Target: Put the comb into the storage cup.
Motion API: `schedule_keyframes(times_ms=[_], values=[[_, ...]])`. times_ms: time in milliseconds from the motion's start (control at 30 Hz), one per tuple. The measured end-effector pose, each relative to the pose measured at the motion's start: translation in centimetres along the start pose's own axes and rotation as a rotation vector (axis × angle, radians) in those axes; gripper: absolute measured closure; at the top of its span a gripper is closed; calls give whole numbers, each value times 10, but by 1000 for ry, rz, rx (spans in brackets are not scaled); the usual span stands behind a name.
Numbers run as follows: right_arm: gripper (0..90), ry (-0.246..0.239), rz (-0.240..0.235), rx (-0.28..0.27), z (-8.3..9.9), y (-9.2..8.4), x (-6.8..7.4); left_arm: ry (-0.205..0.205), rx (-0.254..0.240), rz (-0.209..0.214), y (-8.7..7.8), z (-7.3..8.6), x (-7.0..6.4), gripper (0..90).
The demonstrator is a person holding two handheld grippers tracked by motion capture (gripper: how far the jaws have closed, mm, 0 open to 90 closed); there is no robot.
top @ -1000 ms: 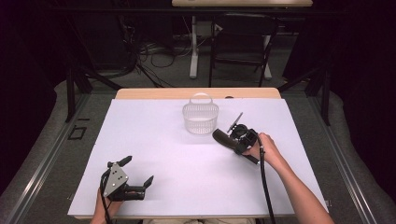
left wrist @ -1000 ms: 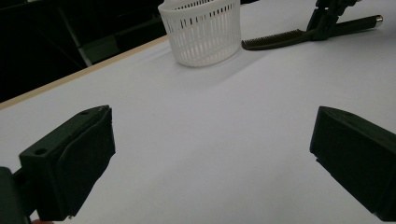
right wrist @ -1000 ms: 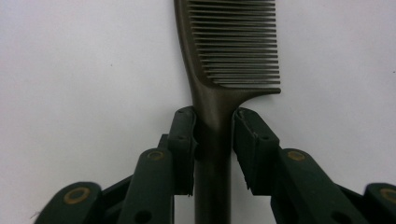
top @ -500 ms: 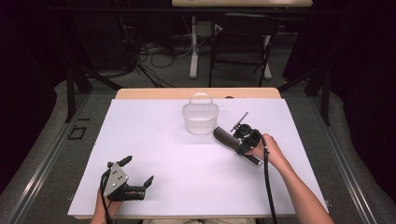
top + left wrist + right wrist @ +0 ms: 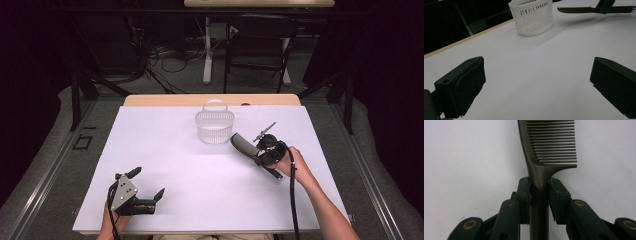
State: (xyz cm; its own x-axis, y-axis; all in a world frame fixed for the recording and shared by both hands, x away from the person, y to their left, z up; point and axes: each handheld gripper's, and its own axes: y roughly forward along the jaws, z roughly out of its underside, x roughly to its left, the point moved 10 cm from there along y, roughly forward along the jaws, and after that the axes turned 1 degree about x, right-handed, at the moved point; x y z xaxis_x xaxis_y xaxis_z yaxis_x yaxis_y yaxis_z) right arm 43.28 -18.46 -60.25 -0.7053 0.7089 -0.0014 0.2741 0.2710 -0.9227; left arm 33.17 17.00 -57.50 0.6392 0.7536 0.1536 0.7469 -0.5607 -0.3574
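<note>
A dark comb (image 5: 549, 142) is gripped by its handle between the pads of my right gripper (image 5: 539, 185), and its teeth point away over the white table cover. In the high view my right gripper (image 5: 257, 152) holds the comb (image 5: 242, 144) just right of a white slatted basket (image 5: 215, 126), with the toothed end toward the basket. My left gripper (image 5: 148, 182) rests near the table's front left, open with nothing between its jaws. From the left gripper view (image 5: 536, 85) I look past its wide jaws at the basket (image 5: 532, 16) and the comb (image 5: 574, 10).
A white cover (image 5: 175, 165) lies over the wooden table, whose far edge (image 5: 165, 100) shows behind the basket. Black cables trail from both grippers. Table legs, a chair and cables stand on the dark floor beyond the table.
My right gripper, with the comb in it, has shifted a little to the right and lifted slightly. The left gripper has stayed where it was.
</note>
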Motion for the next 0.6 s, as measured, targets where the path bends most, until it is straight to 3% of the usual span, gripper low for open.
schedule_keyframes(times_ms=[67, 133, 167, 200, 267, 600], values=[[723, -12, 2, 7, 2, -3, -1, -1, -1, 1, 0, 0, 0, 0], [723, -5, -2, -26, 1, -4, 0, 0, 0, 1, 0, 0, 0, 0], [723, 27, -3, -20, 3, -5, 2, 0, -1, 1, 0, 0, 0, 0], [723, -4, -2, -20, 3, -6, 0, 0, -1, 0, 0, 0, 0, 0], [723, -14, -12, -34, 4, -7, 0, 1, 0, -2, 0, 0, 0, 0], [723, 9, -14, -107, 6, -15, -2, -3, -1, 2, 0, 0, 0, 0]])
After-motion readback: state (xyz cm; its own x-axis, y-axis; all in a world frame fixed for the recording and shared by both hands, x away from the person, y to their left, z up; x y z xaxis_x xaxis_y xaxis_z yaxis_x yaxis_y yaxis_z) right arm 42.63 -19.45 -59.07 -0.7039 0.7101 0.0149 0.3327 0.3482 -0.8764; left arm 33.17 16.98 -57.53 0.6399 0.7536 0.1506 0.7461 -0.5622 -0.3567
